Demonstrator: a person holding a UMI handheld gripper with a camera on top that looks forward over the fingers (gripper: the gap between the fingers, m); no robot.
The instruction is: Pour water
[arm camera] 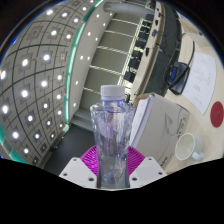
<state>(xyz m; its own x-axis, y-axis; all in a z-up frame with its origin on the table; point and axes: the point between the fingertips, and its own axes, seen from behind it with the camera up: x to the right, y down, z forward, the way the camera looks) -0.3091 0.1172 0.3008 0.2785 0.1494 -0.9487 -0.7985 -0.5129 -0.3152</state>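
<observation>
claw (111,172) pinching bottle (110,135), both pink pads (96,160) pressed on its sides | bottle upright, clear, white cap, lower centre of frame | cup (189,148) lower right on counter (205,90) | headphones (180,75) right

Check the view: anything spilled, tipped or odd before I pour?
Nothing stands out. The clear plastic water bottle with a white cap stands upright, held between the gripper fingers, cap on. The white cup beyond sits upright; no spill shows.
</observation>
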